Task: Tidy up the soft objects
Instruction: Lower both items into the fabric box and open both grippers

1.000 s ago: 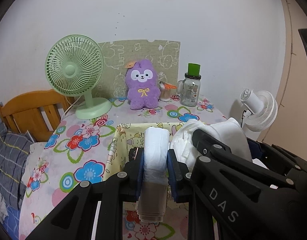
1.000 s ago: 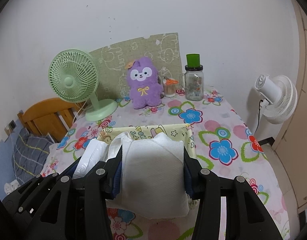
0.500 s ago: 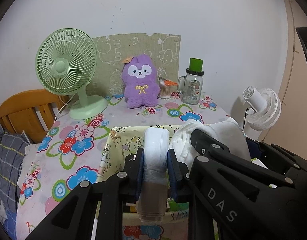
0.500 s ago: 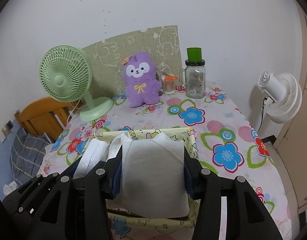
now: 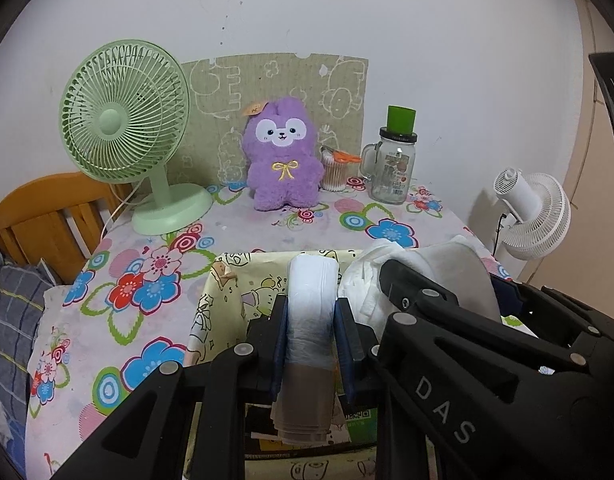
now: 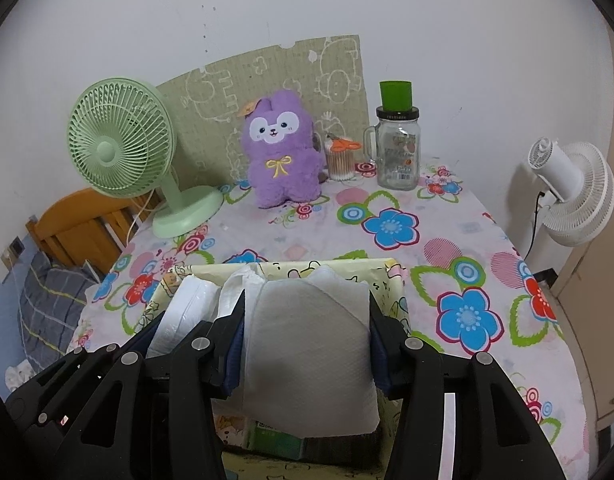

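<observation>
Diaper (image 6: 309, 344) white, quilted (folded flat), over bin (image 6: 391, 280).

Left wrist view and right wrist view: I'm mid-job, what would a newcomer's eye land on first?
Probably the purple plush bunny, upright at the table's far edge between the green desk fan and the glass jar. Up close, the left claw grips a narrow white folded pad and the right claw a wider white pad, both above the cartoon-print box.
</observation>
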The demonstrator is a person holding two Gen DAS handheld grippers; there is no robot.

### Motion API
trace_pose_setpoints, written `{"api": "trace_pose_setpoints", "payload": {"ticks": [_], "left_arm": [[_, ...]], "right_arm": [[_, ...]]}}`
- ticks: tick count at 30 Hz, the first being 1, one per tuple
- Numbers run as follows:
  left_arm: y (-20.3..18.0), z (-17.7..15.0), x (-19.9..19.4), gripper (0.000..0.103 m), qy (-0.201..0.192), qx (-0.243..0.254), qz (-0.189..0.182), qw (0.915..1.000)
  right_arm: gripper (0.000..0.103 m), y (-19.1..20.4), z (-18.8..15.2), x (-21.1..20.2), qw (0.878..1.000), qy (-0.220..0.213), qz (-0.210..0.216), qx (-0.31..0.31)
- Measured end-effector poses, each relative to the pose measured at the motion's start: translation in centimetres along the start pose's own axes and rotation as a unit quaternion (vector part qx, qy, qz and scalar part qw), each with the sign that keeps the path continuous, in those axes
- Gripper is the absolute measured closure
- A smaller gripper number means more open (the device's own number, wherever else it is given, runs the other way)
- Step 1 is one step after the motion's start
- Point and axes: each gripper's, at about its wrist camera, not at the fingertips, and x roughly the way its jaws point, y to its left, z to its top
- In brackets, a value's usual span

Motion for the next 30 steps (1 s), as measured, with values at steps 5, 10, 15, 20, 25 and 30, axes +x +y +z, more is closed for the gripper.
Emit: {"api": "trace_pose_setpoints", "payload": {"ticks": [5, 10, 15, 20, 25, 30], "left_arm": [[0.1, -0.1, 0.4, 0.072, 0.004, 0.001, 0.009, 1.0], [0.4, -0.3, 0.5, 0.055, 0.009, 0.001, 0.011, 0.9999], [0.9, -0.6, 0.0, 0.036, 0.009, -0.004, 0.023, 0.9997], [1.1, -1.0, 0.1, 0.033, 0.016, -0.007, 0.024, 0.9996], [1.1, -0.9, -0.4, 0.025, 0.008, -0.011, 0.018, 0.9998], [1.2, -1.0, -0.9, 0.022, 0.005, -0.017, 0.016, 0.9997]], "right_arm": [[0.045, 0.1, 0.1, 0.7, 1.0, 0.006, -0.002, 0.0], [0.027, 0.2, 0.0, 1.1, 1.0, 0.011, 0.004, -0.001], [0.019, 0.7, -0.1, 0.9, 1.0, -0.001, 0.007, -0.01], [0.01, 1.5, -0.2, 0.9, 1.0, 0.002, 0.011, -0.024], [0.009, 1.7, -0.4, 0.8, 0.999, 0.009, 0.028, -0.025], [0.008, 2.1, -0.6, 0.1, 0.999, 0.003, 0.021, -0.034]]}}
